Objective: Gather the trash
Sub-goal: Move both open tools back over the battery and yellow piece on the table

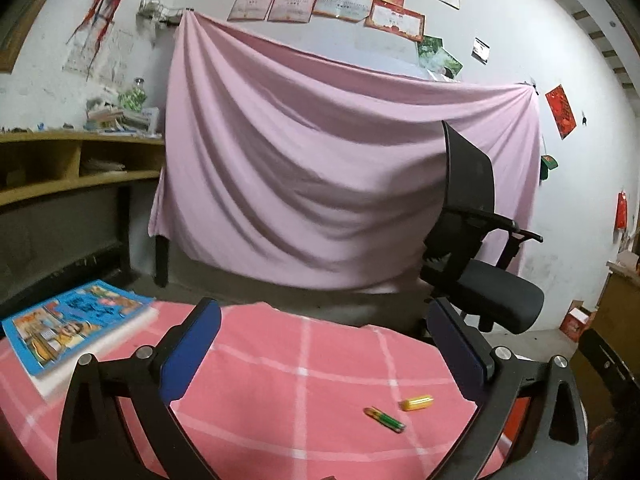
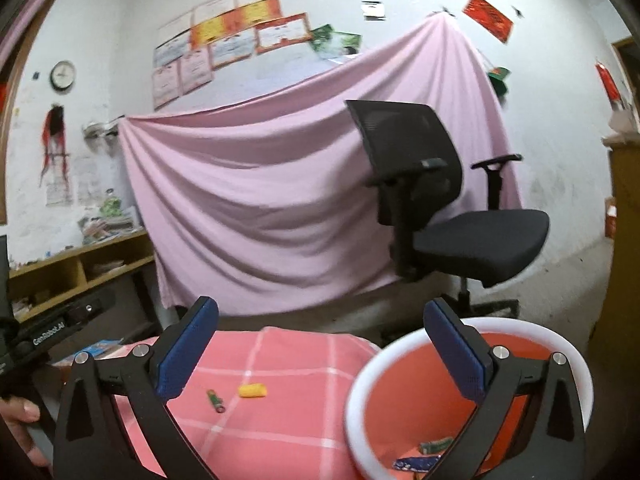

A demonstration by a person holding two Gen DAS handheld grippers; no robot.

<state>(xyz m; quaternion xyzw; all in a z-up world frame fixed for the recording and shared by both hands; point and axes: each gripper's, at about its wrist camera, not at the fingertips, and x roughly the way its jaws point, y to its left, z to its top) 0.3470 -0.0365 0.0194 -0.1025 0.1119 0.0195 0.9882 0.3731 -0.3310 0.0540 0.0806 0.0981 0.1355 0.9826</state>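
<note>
While a book [image 1: 76, 322] lies aside, an office chair [image 2: 452, 208] stands beyond.

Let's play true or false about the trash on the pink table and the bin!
1. Both hand-held grippers, left and right, are open and empty. True.
2. The yellow piece lies inside the bin. False: it lies on the pink tablecloth.
3. The green wrapper lies close to the yellow piece. True.
4. The bin holds nothing. False: a few wrappers lie at its bottom.
5. A blue book rests on the table. True.
</note>
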